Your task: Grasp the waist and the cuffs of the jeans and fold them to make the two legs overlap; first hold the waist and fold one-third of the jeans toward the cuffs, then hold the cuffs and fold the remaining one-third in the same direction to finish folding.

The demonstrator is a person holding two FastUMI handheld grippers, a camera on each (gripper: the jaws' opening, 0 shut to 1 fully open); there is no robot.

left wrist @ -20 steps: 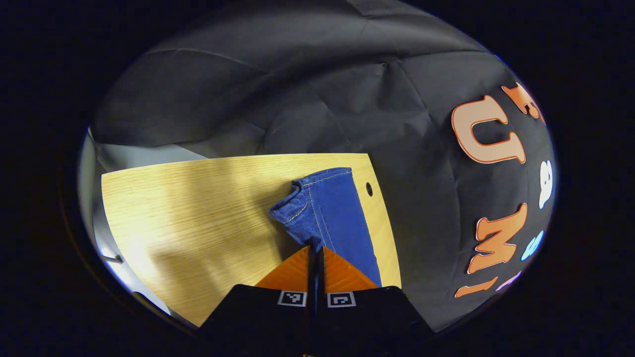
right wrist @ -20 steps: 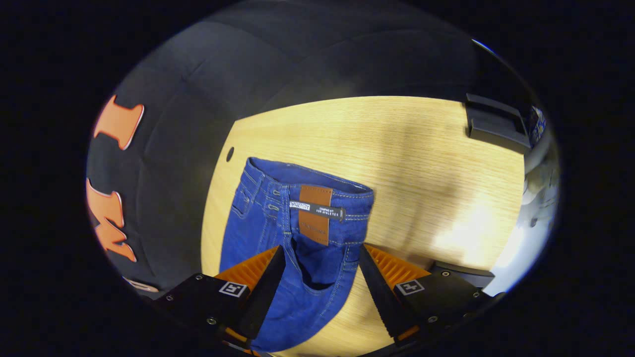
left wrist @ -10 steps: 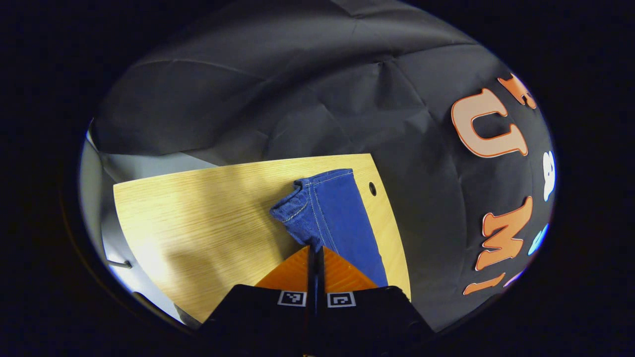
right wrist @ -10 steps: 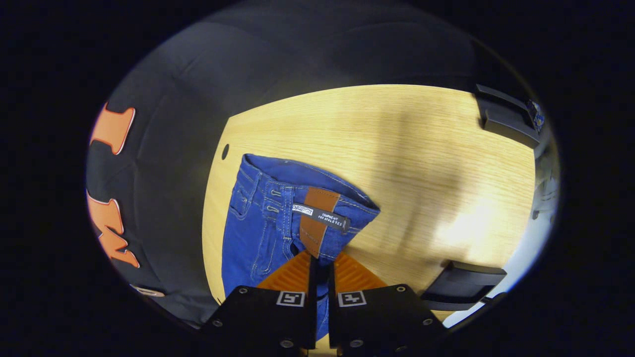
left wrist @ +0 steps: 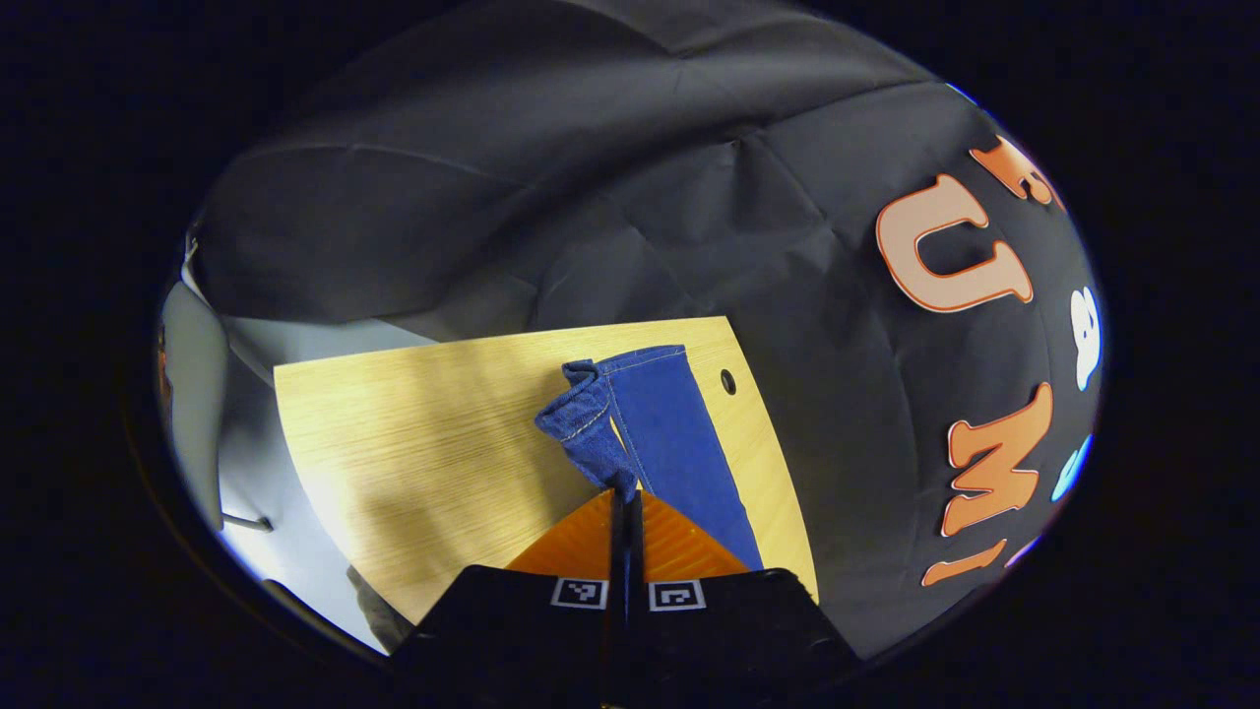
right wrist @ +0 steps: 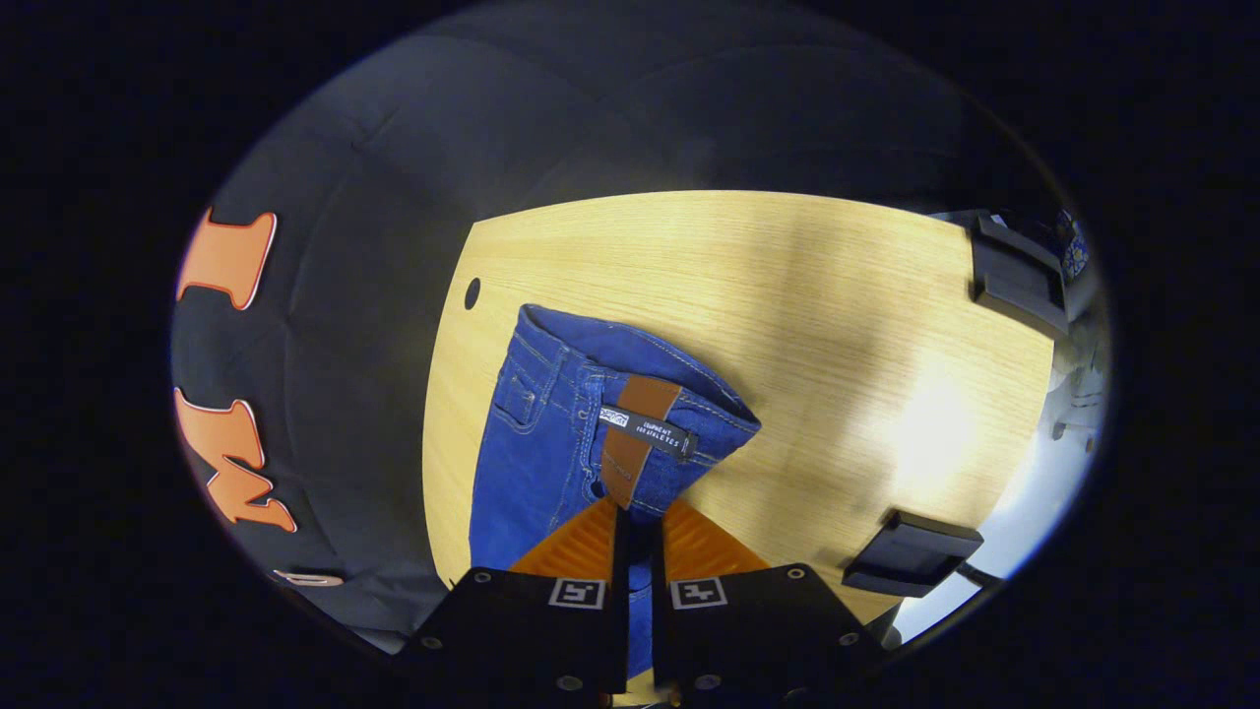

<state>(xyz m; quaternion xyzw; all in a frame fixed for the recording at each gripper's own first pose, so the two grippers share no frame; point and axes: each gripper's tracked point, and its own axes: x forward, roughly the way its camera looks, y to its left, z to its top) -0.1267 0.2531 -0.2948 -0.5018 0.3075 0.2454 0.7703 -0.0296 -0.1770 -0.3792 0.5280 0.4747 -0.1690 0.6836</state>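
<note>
Right gripper view: right gripper [right wrist: 627, 504] clamped on jeans waistband [right wrist: 645, 394]; left gripper view: left gripper [left wrist: 624, 492] pinching lifted cuff [left wrist: 583, 418] over wooden table [left wrist: 433, 443]

jeans [right wrist: 551, 433]: deep blue denim with pale contrast stitching along seams, waistband and pocket edges, centre of the right gripper view
jeans cuff [left wrist: 645, 423]: same blue, light stitched hem line, with a paler, mottled denim on the turned-up fold at its left, centre of the left gripper view
waist patch [right wrist: 630, 438]: tan brown leather-like rectangle
label [right wrist: 647, 431]: black strip with small white print, lying across the patch
table [right wrist: 787, 295]: light yellow wood grain with fine streaks and a small dark round hole near its upper left corner
blocks [right wrist: 1019, 276]: black, right edge of the right gripper view
</note>
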